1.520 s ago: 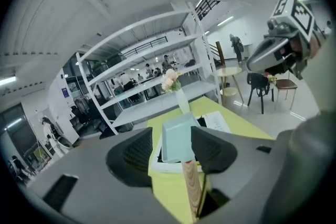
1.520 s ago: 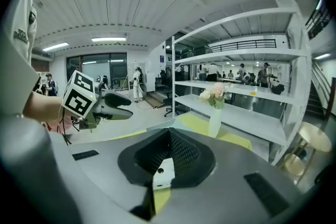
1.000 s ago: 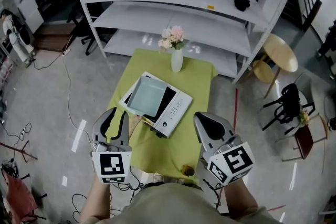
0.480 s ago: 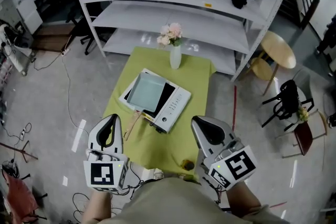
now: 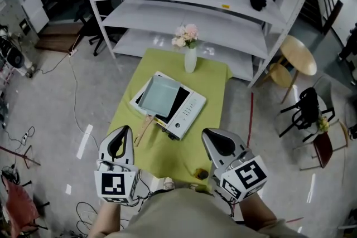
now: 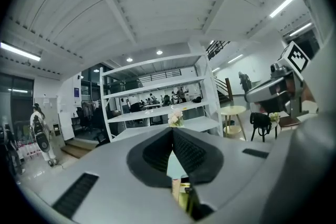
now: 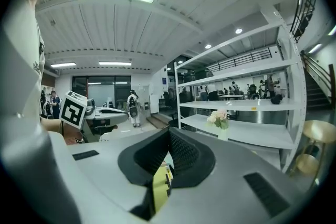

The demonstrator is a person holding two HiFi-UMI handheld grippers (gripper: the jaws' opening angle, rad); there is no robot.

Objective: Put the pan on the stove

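**Student:** What takes up the most room in the head view?

**Tutor:** A white shelving rack (image 5: pixel 184 3) spans the top. In front of it stands a narrow worktop (image 5: pixel 167 159) covered with a yellow-green cloth.

**Student:** What lies on the worktop?

**Tutor:** A white stove (image 5: pixel 187 114) sits at an angle to the worktop's edges, with its control panel along the right side. The square pan (image 5: pixel 158 95) rests on the left part of the stove, over the dark cooking surface. Its wooden handle (image 5: pixel 143 130) runs off the stove's near-left edge and ends above the cloth.

**Student:** Where are the two grippers?

**Tutor:** Both are at the near end of the worktop. The left gripper (image 5: pixel 125 129) is at the left edge, beside the free end of the handle but not gripping it. The right gripper (image 5: pixel 206 132) is towards the near right corner, well apart from the pan.

**Student:** How do the fingers stand?

**Tutor:** In the left gripper view the fingers (image 6: pixel 194 153) are clenched tip to tip with nothing between them. In the right gripper view the fingers (image 7: pixel 185 153) also meet at the tips and hold nothing. Green cloth shows through the slit below them.

**Student:** Which items are smallest?

**Tutor:** A white vase (image 5: pixel 190 61) of pink flowers stands at the far end of the worktop, beyond the stove. A small brown object (image 5: pixel 198 174) lies at the near edge, just left of the right gripper, too small to identify.
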